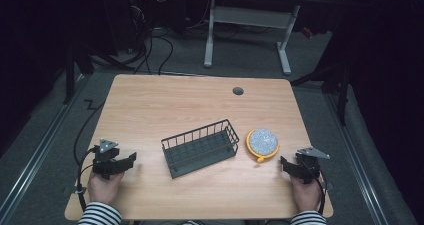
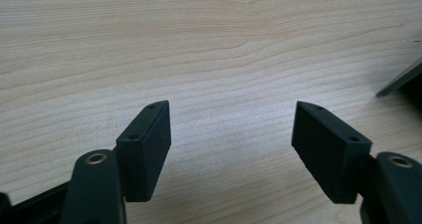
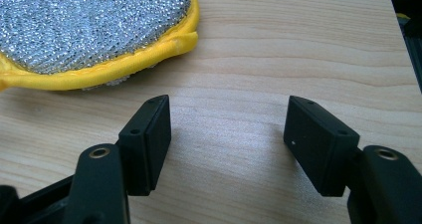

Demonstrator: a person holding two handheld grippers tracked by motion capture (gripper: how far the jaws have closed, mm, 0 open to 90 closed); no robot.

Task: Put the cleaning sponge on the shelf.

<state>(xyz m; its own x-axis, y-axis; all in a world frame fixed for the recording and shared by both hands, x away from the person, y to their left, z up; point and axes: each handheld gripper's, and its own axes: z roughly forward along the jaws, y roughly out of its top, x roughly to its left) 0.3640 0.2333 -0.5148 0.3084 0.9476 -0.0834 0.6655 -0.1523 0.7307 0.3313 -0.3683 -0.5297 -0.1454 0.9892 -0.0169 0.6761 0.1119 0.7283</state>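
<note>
The wooden table (image 1: 200,105) takes up the middle of the high view, its far half bare right out to the back edge, broken by nothing but a small grey cable hole (image 1: 238,91) toward the upper right. That is where the open room lies. At lower left of that view the left gripper (image 1: 131,159) sits close to the table's near-left corner, held in a hand with a striped sleeve; a clear strip of wood separates it from the dark wire basket (image 1: 201,148) just below centre. In the left gripper view its jaws stand wide apart over bare wood, with nothing between them. At lower right the right gripper (image 1: 283,163) rests near the right edge and near front edge, with little space behind it. Its jaws are parted too and hold nothing in the right gripper view. The round scouring pad (image 1: 263,142), silver mesh with a yellow rim, lies flat just right of the basket, apart from it and just up and left of the right gripper. I can make out no brand, label or writing on anything.
</note>
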